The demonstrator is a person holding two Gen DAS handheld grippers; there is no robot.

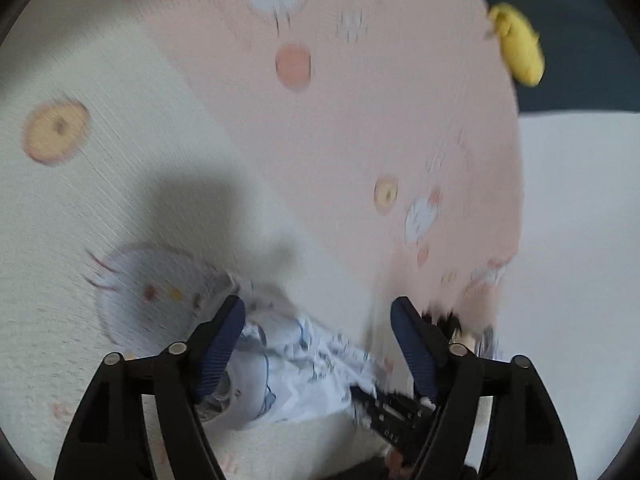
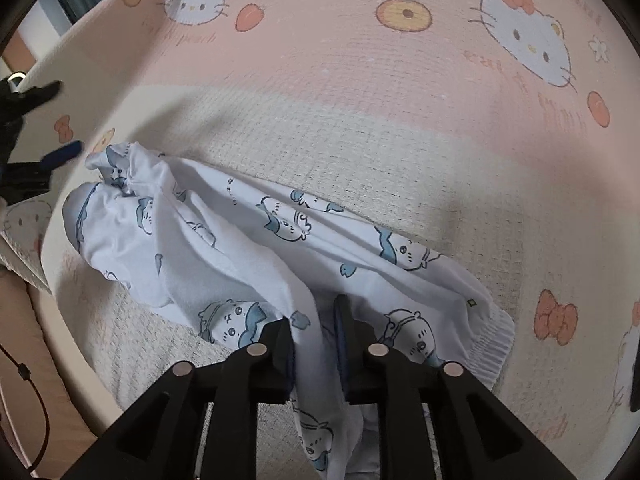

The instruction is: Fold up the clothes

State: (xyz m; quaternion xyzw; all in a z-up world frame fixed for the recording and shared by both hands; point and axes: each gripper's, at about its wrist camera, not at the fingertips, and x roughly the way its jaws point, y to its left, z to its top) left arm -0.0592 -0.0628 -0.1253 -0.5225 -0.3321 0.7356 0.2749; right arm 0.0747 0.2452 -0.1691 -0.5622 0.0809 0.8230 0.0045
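Garment (image 2: pixel 224 248) between barely parted right hand-held gripper (image 2: pixel 316 320) pads.

Bare blanket (image 2: pixel 360 92) beyond crumpled garment (image 2: pixel 224 240)

We see a pink and cream waffle-textured bed cover (image 2: pixel 360 140) printed with white cartoon cat faces (image 2: pixel 528 40), orange bows (image 2: pixel 556 318) and yellow rings (image 2: pixel 403 14). In the blurred left wrist view, a yellow soft object (image 1: pixel 518 44) lies at its edge. A thin black cable (image 2: pixel 28 384) hangs beside the bed.
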